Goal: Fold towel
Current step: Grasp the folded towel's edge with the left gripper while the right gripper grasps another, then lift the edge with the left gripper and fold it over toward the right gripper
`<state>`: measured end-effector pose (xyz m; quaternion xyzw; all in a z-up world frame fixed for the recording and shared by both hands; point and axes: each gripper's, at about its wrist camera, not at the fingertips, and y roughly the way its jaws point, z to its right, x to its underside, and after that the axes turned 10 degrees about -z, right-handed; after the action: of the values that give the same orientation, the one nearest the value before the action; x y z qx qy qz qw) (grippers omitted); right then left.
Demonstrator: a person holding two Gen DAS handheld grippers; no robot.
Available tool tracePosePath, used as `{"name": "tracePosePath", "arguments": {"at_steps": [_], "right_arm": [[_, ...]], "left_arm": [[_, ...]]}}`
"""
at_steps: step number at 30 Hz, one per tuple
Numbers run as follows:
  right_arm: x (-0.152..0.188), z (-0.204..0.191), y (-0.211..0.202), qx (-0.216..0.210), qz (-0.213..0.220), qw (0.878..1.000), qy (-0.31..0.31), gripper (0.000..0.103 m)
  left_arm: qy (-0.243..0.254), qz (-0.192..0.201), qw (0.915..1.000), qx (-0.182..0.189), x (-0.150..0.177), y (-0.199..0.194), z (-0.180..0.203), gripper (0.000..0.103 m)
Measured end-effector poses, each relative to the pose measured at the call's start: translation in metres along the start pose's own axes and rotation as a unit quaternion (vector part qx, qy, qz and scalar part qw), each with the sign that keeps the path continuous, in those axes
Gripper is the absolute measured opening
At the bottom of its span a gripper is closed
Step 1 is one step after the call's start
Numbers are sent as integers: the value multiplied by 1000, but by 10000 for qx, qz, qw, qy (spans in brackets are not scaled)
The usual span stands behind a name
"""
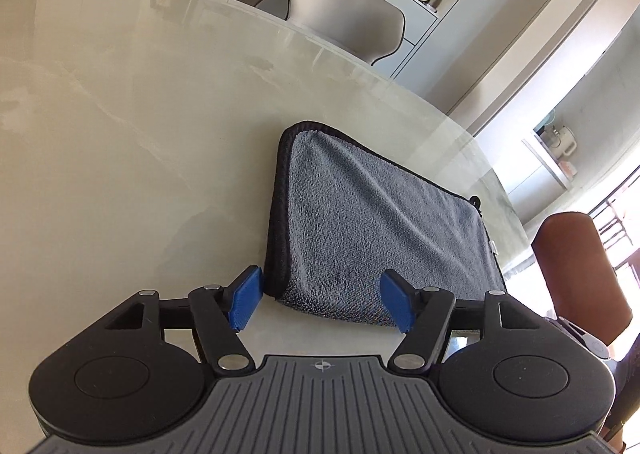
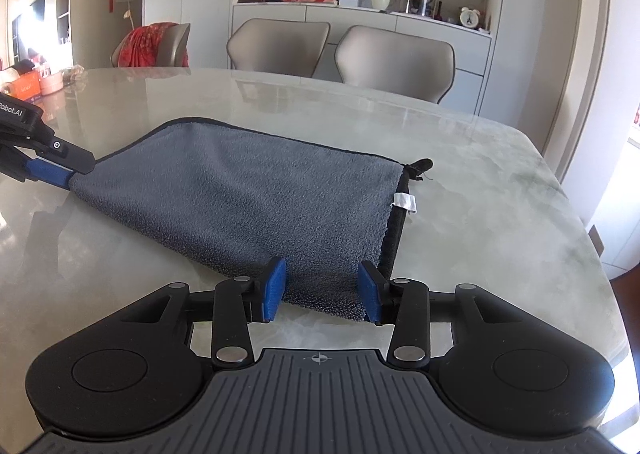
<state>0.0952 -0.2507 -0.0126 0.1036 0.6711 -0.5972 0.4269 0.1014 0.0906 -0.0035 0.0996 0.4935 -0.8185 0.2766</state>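
Note:
A grey towel (image 1: 360, 222) with black trim lies folded flat on the marble table (image 1: 120, 134). It also shows in the right wrist view (image 2: 256, 198), with a white tag at its right edge. My left gripper (image 1: 322, 300) is open, its blue pads on either side of the towel's near left corner. It shows in the right wrist view (image 2: 60, 170) at the towel's left corner. My right gripper (image 2: 322, 290) is open, its pads astride the towel's near right edge.
Two beige chairs (image 2: 340, 50) stand at the table's far side before a white sideboard (image 2: 360, 18). A brown chair (image 1: 576, 274) stands at the right of the left wrist view. Boxes (image 2: 36, 86) sit at the table's far left.

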Motion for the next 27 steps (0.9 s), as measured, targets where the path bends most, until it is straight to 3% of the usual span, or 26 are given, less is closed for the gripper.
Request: {"name": "tracePosePath", "arguments": {"at_steps": [2, 5, 9, 12, 16, 20, 25, 27], "right_arm": [[0, 0, -1, 8, 2, 10000, -5, 41], [0, 0, -1, 1, 1, 10000, 7, 42], [0, 1, -1, -30, -4, 10000, 42, 42], [1, 1, -2, -62, -6, 10000, 74, 42], [1, 1, -2, -62, -6, 10000, 71, 42], [1, 2, -2, -86, 3, 10000, 48, 43], [3, 2, -7, -136, 4, 9998, -118, 46], [3, 4, -10, -109, 4, 9999, -103, 56]], "left_arm": [[-41, 6, 10000, 9, -2, 2, -1, 62], [-102, -78, 9999, 3, -5, 8, -2, 20], [-336, -189, 9988, 307, -10, 15, -9, 18], [-238, -114, 9990, 355, -15, 15, 1, 18], [270, 182, 9989, 326, -27, 7, 38, 18], [909, 225, 9952, 274, -27, 18, 79, 18], [1720, 251, 9846, 201, -25, 35, 129, 18], [2042, 261, 9784, 172, -24, 42, 150, 18]]}}
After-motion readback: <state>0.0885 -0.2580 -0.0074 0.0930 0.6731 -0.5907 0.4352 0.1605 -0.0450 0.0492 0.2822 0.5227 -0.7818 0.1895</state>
